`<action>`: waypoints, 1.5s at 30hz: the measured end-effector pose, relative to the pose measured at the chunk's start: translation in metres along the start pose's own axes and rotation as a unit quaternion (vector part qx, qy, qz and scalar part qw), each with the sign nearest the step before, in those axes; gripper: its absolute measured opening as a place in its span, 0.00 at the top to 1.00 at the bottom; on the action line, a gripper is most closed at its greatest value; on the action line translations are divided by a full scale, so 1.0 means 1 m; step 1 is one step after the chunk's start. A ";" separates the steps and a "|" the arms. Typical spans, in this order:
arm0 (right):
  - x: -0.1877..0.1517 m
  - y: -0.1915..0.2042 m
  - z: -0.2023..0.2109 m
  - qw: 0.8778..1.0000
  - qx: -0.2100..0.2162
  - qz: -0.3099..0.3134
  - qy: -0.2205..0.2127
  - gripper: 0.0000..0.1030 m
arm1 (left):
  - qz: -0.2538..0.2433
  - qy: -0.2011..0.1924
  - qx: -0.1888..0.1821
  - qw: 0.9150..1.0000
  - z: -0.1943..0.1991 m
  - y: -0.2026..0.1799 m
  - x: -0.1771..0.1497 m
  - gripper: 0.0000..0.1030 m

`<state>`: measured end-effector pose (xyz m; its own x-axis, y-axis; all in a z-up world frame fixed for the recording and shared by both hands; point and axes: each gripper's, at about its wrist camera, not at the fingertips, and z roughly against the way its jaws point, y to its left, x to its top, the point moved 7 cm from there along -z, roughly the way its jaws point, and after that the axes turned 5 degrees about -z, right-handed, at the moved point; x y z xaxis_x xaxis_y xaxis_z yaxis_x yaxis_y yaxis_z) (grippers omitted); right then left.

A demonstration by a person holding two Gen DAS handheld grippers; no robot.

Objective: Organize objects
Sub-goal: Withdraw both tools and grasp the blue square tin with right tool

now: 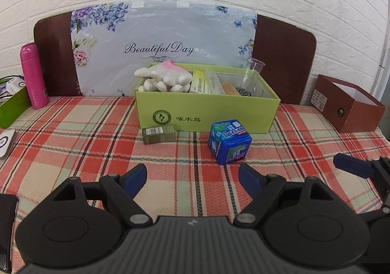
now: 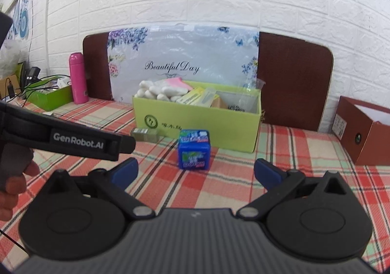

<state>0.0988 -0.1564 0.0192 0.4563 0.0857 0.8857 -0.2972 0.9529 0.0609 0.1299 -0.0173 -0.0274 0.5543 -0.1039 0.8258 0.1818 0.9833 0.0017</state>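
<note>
In front of the light green cardboard box sit a blue square tub and a small olive carton; the left gripper and right gripper both gape open and empty, so next one must reach in and pinch the tub

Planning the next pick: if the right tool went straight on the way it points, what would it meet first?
Probably the blue tub, standing almost dead ahead of the open right tool; the green box lies behind it. Depth is unclear.
</note>
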 end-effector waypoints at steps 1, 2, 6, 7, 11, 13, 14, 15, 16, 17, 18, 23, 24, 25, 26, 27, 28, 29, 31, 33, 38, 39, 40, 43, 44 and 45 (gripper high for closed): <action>-0.003 0.001 -0.001 1.000 0.003 -0.003 0.004 0.00 | 0.002 0.003 0.005 1.000 -0.001 0.002 -0.003 0.17; -0.006 0.002 -0.002 1.000 0.006 -0.007 0.009 0.00 | 0.004 0.005 0.010 1.000 -0.001 0.005 -0.007 0.17; -0.017 0.004 -0.011 0.999 0.012 -0.023 0.028 0.00 | 0.021 0.016 0.019 0.999 -0.005 0.020 -0.024 0.17; -0.019 0.004 -0.014 0.999 0.013 -0.026 0.033 0.00 | 0.026 0.021 0.019 0.999 -0.006 0.023 -0.029 0.17; -0.024 0.006 -0.026 0.998 0.016 -0.029 0.047 0.00 | 0.042 0.038 0.026 0.998 -0.011 0.040 -0.045 0.17; -0.025 0.008 -0.032 0.998 0.016 -0.027 0.049 0.00 | 0.048 0.042 0.032 0.997 -0.014 0.047 -0.050 0.17; -0.025 0.009 -0.035 0.998 0.016 -0.025 0.050 0.00 | 0.051 0.045 0.034 0.997 -0.015 0.050 -0.051 0.17; -0.024 0.010 -0.040 0.998 0.017 -0.022 0.050 0.00 | 0.054 0.047 0.035 0.997 -0.017 0.053 -0.052 0.17; -0.022 0.011 -0.045 0.999 0.017 -0.016 0.049 0.00 | 0.058 0.048 0.035 0.997 -0.018 0.057 -0.052 0.17; -0.020 0.012 -0.050 0.999 0.015 -0.010 0.047 0.00 | 0.063 0.049 0.035 0.996 -0.019 0.059 -0.052 0.17; -0.017 0.013 -0.056 0.999 0.010 -0.003 0.044 0.00 | 0.067 0.050 0.033 0.996 -0.020 0.062 -0.052 0.17; 0.001 0.010 -0.100 0.999 -0.009 0.006 0.037 0.06 | 0.074 0.052 0.027 0.996 -0.025 0.068 -0.050 0.17; 0.003 0.008 -0.110 0.999 -0.016 0.006 0.038 0.07 | 0.073 0.052 0.025 0.996 -0.026 0.070 -0.050 0.17; 0.004 0.007 -0.120 0.999 -0.024 0.005 0.040 0.09 | 0.072 0.052 0.024 0.996 -0.028 0.071 -0.049 0.17; 0.006 0.006 -0.129 0.999 -0.029 0.006 0.040 0.11 | 0.072 0.053 0.024 0.996 -0.030 0.072 -0.049 0.17; 0.007 0.005 -0.136 0.999 -0.033 0.008 0.038 0.12 | 0.071 0.054 0.023 0.996 -0.032 0.074 -0.048 0.17; 0.009 0.004 -0.144 0.999 -0.036 0.010 0.036 0.13 | 0.069 0.056 0.023 0.996 -0.035 0.076 -0.048 0.17; 0.010 0.004 -0.150 0.999 -0.038 0.011 0.034 0.14 | 0.067 0.058 0.024 0.996 -0.039 0.077 -0.046 0.17; 0.012 0.004 -0.160 0.999 -0.036 0.011 0.034 0.18 | 0.061 0.059 0.021 0.996 -0.048 0.079 -0.042 0.17; 0.012 0.004 -0.166 0.999 -0.023 0.015 0.043 0.48 | 0.058 0.057 0.012 0.997 -0.057 0.081 -0.035 0.17; 0.001 0.003 -0.142 0.997 0.002 -0.002 0.073 0.47 | 0.066 0.050 0.003 0.997 -0.087 0.081 -0.009 0.17; -0.002 0.003 -0.134 0.997 0.009 -0.004 0.077 0.47 | 0.071 0.046 0.002 0.996 -0.095 0.080 -0.001 0.17; -0.006 0.003 -0.126 0.997 0.015 -0.009 0.082 0.47 | 0.073 0.043 0.000 0.996 -0.103 0.079 0.005 0.17; -0.014 0.000 -0.106 0.995 0.026 -0.022 0.090 0.47 | 0.071 0.033 -0.019 0.997 -0.133 0.074 0.025 0.17; -0.016 -0.001 -0.101 0.995 0.026 -0.026 0.092 0.47 | 0.075 0.034 -0.022 0.996 -0.143 0.074 0.030 0.17; -0.018 -0.002 -0.096 0.995 0.026 -0.030 0.093 0.47 | 0.081 0.037 -0.023 0.996 -0.153 0.074 0.035 0.17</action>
<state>0.1717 -0.1315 -0.0407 0.6198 0.0854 0.7801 -0.3056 0.9419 0.1397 0.2870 0.0288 -0.0848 0.6374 0.0440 0.7692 0.1201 0.9805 -0.1556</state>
